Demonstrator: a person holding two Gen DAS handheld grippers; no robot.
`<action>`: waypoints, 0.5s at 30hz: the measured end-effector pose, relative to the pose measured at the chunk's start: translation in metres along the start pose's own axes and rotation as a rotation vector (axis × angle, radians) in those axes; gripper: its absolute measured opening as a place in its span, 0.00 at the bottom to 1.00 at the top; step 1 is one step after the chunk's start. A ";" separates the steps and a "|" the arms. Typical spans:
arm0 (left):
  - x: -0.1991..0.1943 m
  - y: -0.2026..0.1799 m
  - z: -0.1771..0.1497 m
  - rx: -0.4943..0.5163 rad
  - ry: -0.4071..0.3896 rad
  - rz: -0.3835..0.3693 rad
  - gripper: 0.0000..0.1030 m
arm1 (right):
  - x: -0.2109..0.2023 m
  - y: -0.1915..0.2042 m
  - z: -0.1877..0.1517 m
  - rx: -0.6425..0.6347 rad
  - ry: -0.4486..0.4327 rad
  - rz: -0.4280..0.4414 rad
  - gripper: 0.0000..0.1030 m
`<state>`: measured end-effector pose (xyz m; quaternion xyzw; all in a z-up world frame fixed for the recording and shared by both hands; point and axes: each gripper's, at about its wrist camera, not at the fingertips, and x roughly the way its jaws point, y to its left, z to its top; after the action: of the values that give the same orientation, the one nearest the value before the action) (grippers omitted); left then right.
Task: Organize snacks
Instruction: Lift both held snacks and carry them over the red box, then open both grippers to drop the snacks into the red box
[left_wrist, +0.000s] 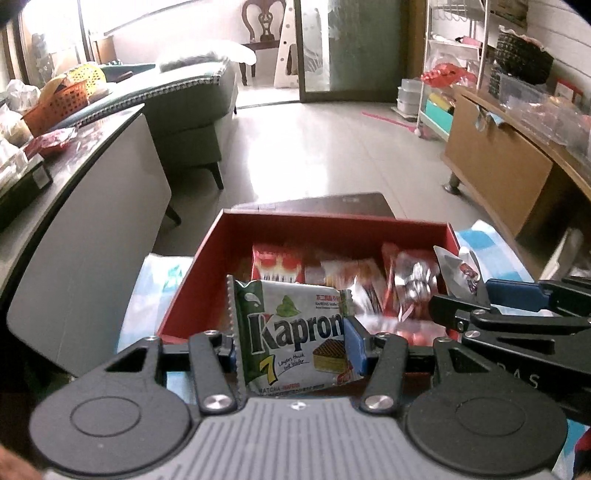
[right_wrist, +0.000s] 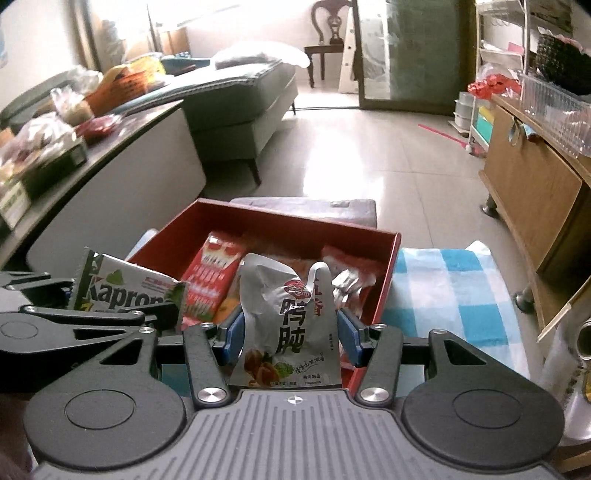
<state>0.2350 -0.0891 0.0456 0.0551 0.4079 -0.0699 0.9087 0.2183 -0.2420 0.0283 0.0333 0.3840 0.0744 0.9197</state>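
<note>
My left gripper is shut on a green and white Kapron wafer pack, held upright over the near edge of a red box. My right gripper is shut on a silver snack pouch with Chinese writing, held over the same red box. The box holds several red and silver snack packets. The right gripper and its pouch show at the right of the left wrist view. The left gripper with the wafer pack shows at the left of the right wrist view.
The box sits on a blue and white checked cloth. A dark table with more snacks and an orange basket stands left. A grey sofa is behind it. A wooden cabinet stands right. Tiled floor lies beyond.
</note>
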 end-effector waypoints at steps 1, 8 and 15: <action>0.003 0.000 0.002 -0.001 -0.006 0.002 0.45 | 0.003 -0.001 0.004 0.000 -0.003 -0.005 0.58; 0.033 0.004 0.014 -0.020 -0.013 0.022 0.45 | 0.031 -0.007 0.019 0.003 -0.007 -0.012 0.58; 0.066 0.011 0.014 -0.041 0.030 0.012 0.45 | 0.059 -0.006 0.020 0.012 0.007 -0.025 0.60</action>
<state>0.2903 -0.0856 0.0061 0.0401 0.4223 -0.0551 0.9039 0.2741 -0.2381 -0.0002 0.0337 0.3879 0.0605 0.9191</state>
